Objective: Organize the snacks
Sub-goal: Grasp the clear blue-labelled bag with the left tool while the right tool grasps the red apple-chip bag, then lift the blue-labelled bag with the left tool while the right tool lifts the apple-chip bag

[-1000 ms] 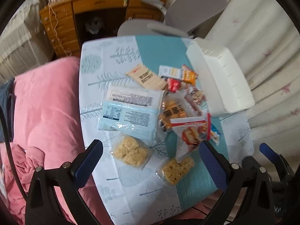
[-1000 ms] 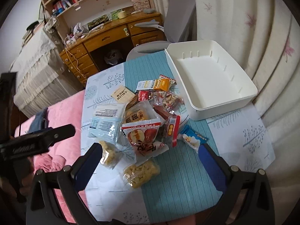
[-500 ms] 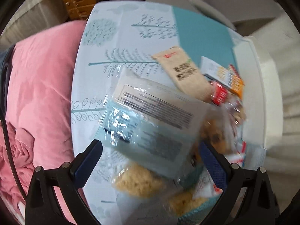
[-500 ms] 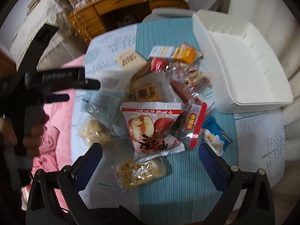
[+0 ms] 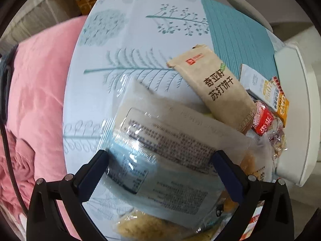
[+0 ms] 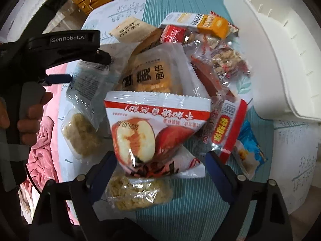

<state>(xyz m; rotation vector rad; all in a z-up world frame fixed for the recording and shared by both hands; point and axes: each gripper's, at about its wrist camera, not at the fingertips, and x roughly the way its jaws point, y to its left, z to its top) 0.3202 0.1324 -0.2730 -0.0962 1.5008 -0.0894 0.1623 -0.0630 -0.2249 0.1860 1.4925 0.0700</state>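
Note:
A pile of snack packets lies on the table. My left gripper [image 5: 158, 168] is open, its jaws on either side of a clear blue-and-white packet [image 5: 164, 152]; it also shows in the right wrist view [image 6: 88, 80]. My right gripper [image 6: 160, 166] is open, straddling a red-and-white apple-picture bag [image 6: 152, 128]. A white bin [image 6: 280, 46] stands empty at the right. A beige cracker packet [image 5: 216, 88] lies beyond the blue packet.
Rice-cake packets [image 6: 138, 192] lie near my right jaws. An orange packet [image 6: 212, 24], a red strip packet [image 6: 230, 126] and a blue packet [image 6: 248, 150] lie by the bin. A pink quilt [image 5: 34, 92] lies left of the table. The left tool [image 6: 60, 44] reaches in from the left.
Both grippers have moved down and forward toward the pile. The left now straddles the blue packet and the right straddles the apple bag. Both stay open.

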